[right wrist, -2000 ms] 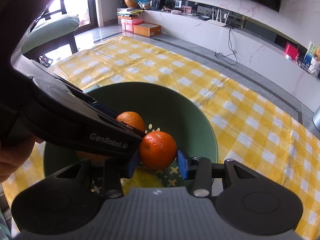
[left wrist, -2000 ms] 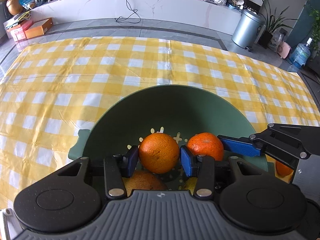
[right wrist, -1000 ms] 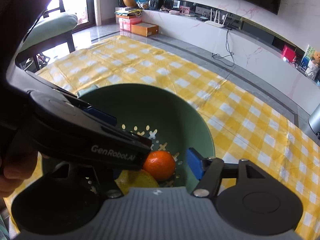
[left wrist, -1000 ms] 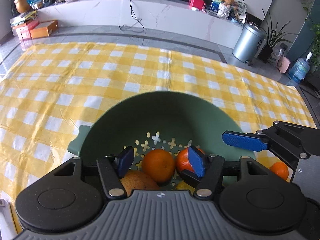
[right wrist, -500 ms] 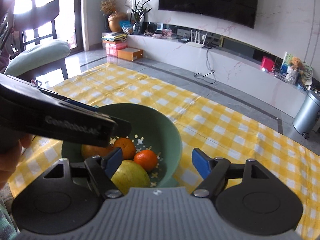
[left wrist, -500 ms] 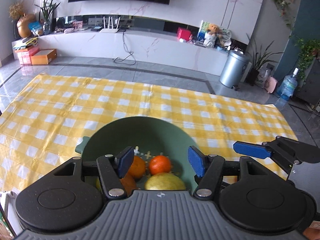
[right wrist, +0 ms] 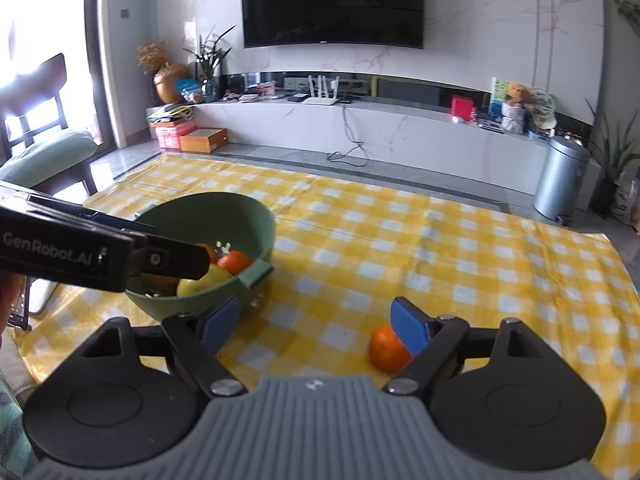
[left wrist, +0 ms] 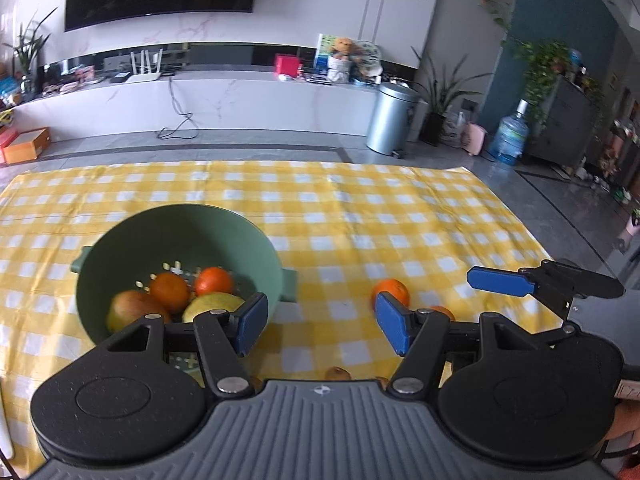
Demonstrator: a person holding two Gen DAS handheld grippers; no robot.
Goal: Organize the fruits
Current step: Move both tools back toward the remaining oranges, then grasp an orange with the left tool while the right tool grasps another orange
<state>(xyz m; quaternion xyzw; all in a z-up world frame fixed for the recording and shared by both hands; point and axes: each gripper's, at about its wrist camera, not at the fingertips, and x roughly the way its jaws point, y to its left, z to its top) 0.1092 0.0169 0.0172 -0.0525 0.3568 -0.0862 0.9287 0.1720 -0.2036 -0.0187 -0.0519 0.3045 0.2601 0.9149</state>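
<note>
- I see the counter (left wrist: 360,216) covered by a yellow and white checked cloth (right wrist: 460,256), which reaches to its far edge.
- A green colander bowl (left wrist: 120,240) stands on the cloth at the left; inside it I count two oranges and two yellowish fruits.
- One orange (left wrist: 390,289) lies loose on the cloth, to the right of the bowl and apart from it.
- A second loose orange (left wrist: 442,312) lies just beside the first, half hidden.
- At the near edge I see a small brownish fruit (left wrist: 338,373), mostly hidden.
</note>
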